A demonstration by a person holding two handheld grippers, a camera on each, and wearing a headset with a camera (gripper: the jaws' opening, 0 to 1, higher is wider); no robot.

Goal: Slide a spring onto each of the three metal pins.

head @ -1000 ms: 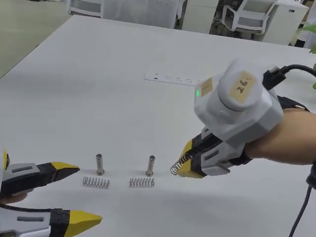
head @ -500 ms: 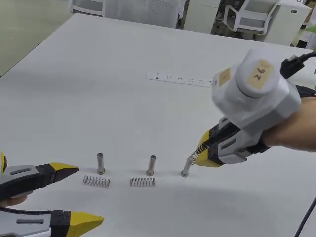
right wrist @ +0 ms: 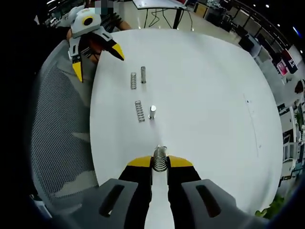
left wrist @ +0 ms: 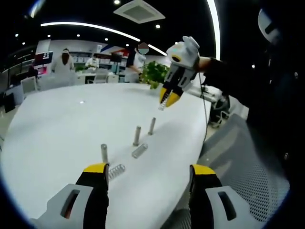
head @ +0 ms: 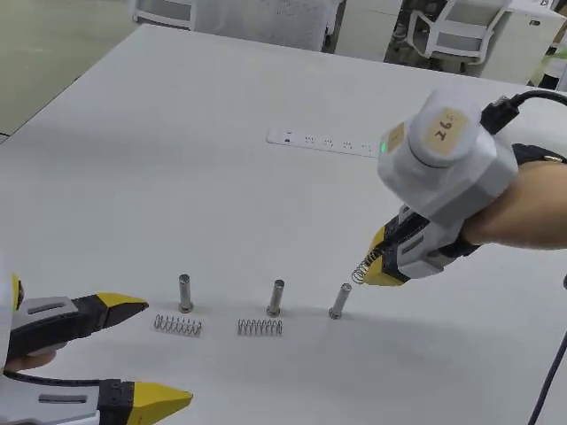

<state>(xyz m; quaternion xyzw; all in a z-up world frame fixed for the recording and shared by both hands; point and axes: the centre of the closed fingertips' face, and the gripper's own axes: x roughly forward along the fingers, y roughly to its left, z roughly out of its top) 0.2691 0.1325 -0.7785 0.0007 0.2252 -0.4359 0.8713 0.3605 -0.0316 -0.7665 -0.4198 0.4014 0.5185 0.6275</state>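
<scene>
The right tool (head: 376,270) pinches a small coiled steel spring (head: 361,271) between its yellow tips, in the air just above and to the right of the rightmost short metal pin (head: 340,300). It is one of three pins standing in a row on the white tabletop (head: 221,133). Two loose coiled springs lie flat there, one (head: 177,325) just in front of the left pin (head: 185,292), the other (head: 260,328) in front of the middle pin (head: 276,297). The left tool (head: 151,352) hovers at the near-left edge, jaws spread wide.

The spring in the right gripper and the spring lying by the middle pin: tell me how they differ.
The held spring is clamped in the right gripper, off the table; the middle spring lies loose on it. The held spring hangs tilted; the middle spring lies flat before its pin. Both are bare metal coils, on no pin.
</scene>
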